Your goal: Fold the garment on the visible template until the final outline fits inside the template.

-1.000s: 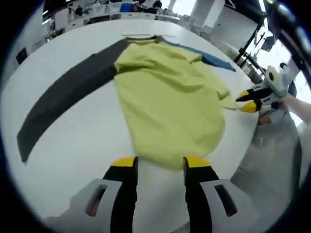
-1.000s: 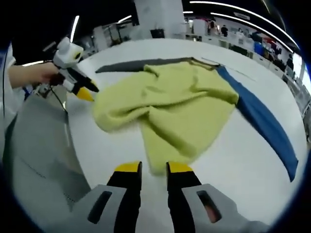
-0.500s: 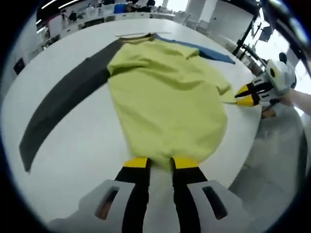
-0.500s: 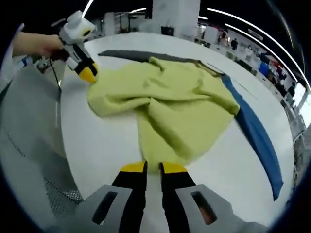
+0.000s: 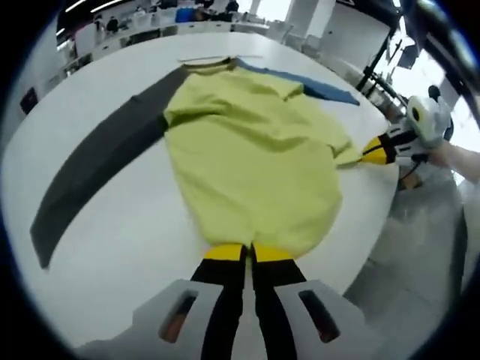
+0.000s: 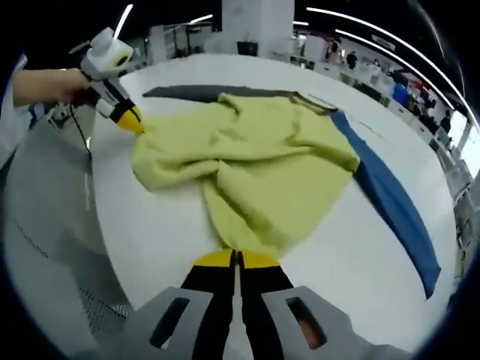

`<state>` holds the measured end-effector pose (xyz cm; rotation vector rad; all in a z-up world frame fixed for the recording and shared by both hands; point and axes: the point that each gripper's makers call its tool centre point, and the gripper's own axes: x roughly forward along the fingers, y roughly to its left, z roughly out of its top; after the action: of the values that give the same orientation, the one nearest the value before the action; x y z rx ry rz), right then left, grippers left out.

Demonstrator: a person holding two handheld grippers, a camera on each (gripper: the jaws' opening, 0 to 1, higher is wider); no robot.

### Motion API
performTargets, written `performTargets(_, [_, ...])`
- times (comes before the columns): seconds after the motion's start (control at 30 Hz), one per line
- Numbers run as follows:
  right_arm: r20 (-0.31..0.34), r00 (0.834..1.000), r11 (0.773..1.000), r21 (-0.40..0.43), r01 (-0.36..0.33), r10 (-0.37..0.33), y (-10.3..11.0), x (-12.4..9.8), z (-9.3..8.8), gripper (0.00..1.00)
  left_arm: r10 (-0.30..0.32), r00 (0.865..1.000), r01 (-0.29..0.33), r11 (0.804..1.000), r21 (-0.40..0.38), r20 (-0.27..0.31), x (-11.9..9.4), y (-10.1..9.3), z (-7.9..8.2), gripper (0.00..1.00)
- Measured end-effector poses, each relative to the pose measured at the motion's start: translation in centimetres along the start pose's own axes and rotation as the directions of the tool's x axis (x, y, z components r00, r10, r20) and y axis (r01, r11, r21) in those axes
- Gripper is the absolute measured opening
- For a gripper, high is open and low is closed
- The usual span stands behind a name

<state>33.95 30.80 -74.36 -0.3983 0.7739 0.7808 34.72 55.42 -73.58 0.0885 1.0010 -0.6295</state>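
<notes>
On the white table (image 5: 112, 225) lay one yellow garment (image 5: 255, 165) over two template strips — one dark (image 5: 97, 165), one blue (image 6: 397, 210). My left gripper (image 5: 247, 253) had closed on its near hem. My right gripper (image 6: 236, 259) had pinched another edge, hands low.

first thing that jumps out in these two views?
The yellow-green garment, spread rumpled across the middle of the round white table, with a dark grey strip on one side of it and a blue strip on the other. Both grippers have closed on its edge: the left gripper at the near hem, the right gripper at another edge.
</notes>
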Motion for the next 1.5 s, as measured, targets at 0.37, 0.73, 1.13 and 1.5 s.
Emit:
performTargets(0.37, [0.091, 0.989, 0.993, -0.011, 0.115, -0.113, -6.5, -4.4, 4.6, 0.02, 0.014, 0.993, 0.007, 0.986, -0.169, 0.118, -3.8, 2.2, 6.6, 0.0])
performTargets(0.73, [0.078, 0.984, 0.987, 0.014, 0.162, -0.162, -12.6, -2.2, 6.1, 0.02, 0.021, 0.991, 0.004, 0.981, -0.193, 0.13, -1.3, 5.7, 10.3, 0.0])
performTargets(1.13, [0.034, 0.992, 0.992, 0.036, 0.119, -0.12, -15.4, 2.0, 5.8, 0.02, 0.013, 0.999, 0.0, 0.968, -0.25, 0.051, 3.8, 8.8, 10.4, 0.0])
performTargets(1.5, [-0.016, 0.993, 0.992, 0.046, 0.116, -0.115, -16.9, 5.2, 4.3, 0.02, 0.043, 0.999, -0.038, 0.977, -0.211, 0.021, 5.3, 10.2, 10.5, 0.0])
